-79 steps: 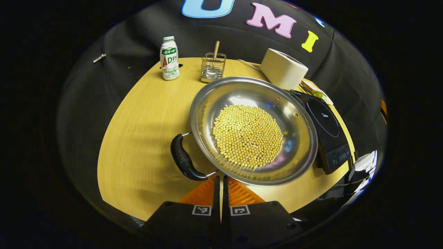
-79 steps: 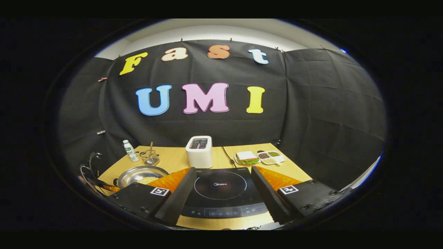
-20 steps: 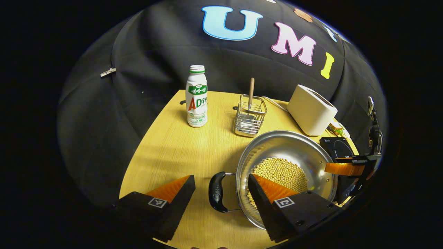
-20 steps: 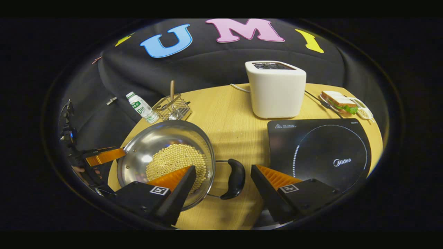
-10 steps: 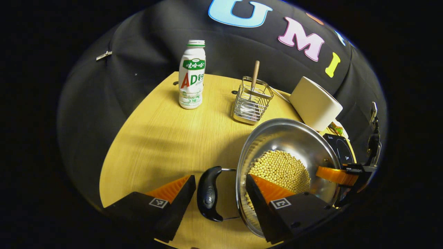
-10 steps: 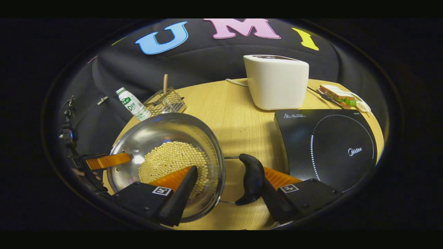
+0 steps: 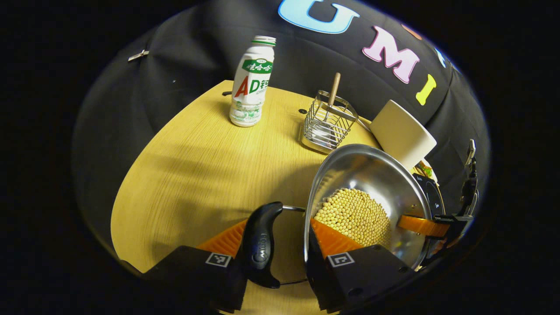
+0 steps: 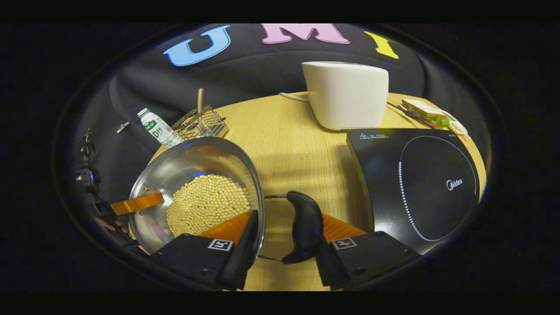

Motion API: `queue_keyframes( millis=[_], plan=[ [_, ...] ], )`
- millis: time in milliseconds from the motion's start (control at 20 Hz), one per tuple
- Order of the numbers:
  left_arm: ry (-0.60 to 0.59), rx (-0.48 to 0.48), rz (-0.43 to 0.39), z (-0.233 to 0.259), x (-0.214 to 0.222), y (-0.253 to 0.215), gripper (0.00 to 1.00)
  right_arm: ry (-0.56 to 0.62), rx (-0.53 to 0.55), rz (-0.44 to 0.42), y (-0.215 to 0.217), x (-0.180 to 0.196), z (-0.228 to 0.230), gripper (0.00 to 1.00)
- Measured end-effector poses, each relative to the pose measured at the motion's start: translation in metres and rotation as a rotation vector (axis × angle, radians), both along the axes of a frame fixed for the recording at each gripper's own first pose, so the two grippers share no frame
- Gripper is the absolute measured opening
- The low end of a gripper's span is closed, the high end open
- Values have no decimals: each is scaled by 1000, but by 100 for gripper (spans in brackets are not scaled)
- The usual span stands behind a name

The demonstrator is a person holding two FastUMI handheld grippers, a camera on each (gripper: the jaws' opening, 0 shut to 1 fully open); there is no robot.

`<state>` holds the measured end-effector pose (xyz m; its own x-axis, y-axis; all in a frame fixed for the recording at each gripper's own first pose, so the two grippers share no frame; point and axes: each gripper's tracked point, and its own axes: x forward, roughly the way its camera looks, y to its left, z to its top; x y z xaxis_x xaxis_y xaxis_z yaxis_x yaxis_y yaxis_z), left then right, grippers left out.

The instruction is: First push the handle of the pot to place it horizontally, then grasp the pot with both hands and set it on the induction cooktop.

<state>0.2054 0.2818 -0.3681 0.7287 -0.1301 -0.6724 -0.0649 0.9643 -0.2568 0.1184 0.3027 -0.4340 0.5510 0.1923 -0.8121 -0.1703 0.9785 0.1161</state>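
pot [image 8: 192,175]: shiny metal | handle [image 8: 303,227]: glossy black plastic | table [image 7: 197,166]: matt wood grain | cooktop [image 8: 420,183]: glossy

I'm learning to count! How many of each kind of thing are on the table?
pot of beans: 1
bottle: 1
wire basket: 1
wooden-handled utensil in the basket: 1
toaster: 1
induction cooktop: 1
sandwich: 1
Total: 7
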Motion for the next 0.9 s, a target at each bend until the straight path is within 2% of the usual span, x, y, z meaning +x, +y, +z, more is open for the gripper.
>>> queue_keyframes(
  millis=[250,650,900],
  plan=[
    [-3,2,57,-2,-18,1,62,25,6,26,1,-8,-3,60],
    [14,-17,118,7,-54,-6,61,10,5,69,-2,-25,20,59],
    [-19,-3,120,33,-68,-17,60,-21,25,71,-13,-33,47,59]
  ],
)
